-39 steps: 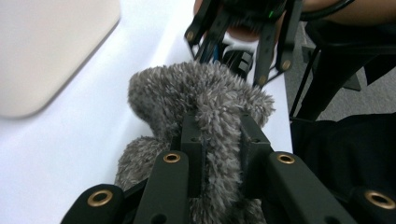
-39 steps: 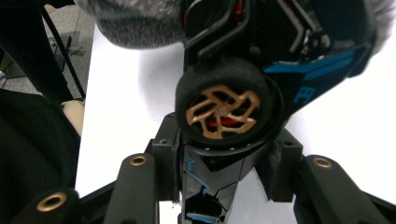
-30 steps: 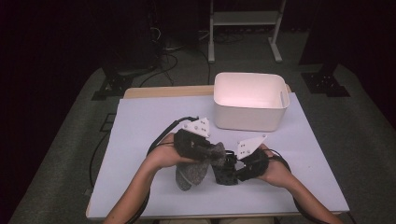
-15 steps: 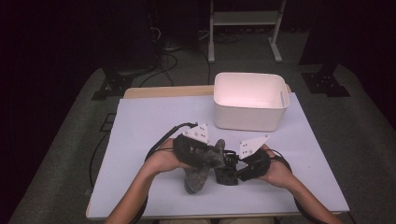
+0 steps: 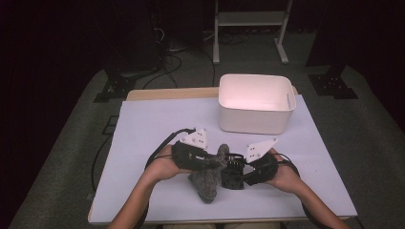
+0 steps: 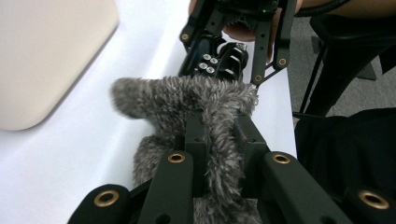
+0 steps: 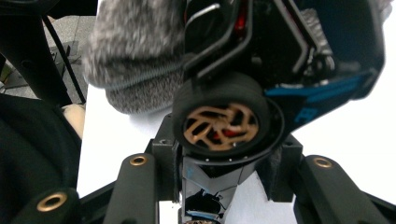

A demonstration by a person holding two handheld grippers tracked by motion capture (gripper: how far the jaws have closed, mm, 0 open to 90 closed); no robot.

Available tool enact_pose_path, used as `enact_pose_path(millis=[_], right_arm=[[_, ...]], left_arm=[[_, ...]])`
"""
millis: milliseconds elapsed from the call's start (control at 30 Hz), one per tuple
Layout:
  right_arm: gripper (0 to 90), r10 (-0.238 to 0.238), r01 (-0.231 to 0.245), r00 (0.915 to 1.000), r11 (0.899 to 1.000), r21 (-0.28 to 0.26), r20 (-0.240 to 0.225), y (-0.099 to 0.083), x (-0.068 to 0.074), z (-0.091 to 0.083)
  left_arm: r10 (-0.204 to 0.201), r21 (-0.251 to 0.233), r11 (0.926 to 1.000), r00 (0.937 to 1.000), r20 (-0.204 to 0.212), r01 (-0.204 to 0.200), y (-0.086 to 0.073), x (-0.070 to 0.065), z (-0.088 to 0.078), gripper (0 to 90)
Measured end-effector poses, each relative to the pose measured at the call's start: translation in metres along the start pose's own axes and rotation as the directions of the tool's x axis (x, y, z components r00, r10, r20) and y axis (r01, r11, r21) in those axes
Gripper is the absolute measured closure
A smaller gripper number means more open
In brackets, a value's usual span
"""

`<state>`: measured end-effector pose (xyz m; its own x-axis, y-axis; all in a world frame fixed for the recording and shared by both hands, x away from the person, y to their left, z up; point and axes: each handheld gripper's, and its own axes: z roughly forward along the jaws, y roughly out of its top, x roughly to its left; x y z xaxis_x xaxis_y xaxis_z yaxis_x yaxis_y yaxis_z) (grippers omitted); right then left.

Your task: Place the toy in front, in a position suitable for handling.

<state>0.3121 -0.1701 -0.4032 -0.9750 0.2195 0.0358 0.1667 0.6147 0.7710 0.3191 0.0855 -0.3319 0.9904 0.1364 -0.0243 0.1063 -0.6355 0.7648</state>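
A grey fuzzy cloth hangs from my left gripper near the table's front edge. In the left gripper view the jaws of that gripper pinch the cloth. They have just been closing with it between them. My right gripper faces the left one and is shut on a black toy car. In the right gripper view the car's wheel with a gold rim sits just above the right gripper, and the cloth lies against the car's far side.
A white bin stands at the back right of the white table. Dark floor, cables and a metal stand lie beyond the table. The person's forearms come in from the front edge.
The left gripper has shifted a little toward the right gripper and lower, bringing the cloth up against the car. The right gripper has kept still.
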Motion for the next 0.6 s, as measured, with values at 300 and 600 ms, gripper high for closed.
enact_pose_path(millis=[300,600], right_arm=[[55.5,-0.019,0.019,0.9998,1.000,0.002,0.004,0.002,0.001,0.002],[55.4,0.007,-0.007,1.0000,1.000,-0.010,0.006,-0.007,0.000,-0.006]], left_arm=[[0.057,0.011,0.9983,0.9982,0.019,-0.057,0.032,-0.005,0.003,80.1],[0.047,0.050,0.9975,0.9979,0.044,-0.050,0.037,0.001,0.017,80.1]])
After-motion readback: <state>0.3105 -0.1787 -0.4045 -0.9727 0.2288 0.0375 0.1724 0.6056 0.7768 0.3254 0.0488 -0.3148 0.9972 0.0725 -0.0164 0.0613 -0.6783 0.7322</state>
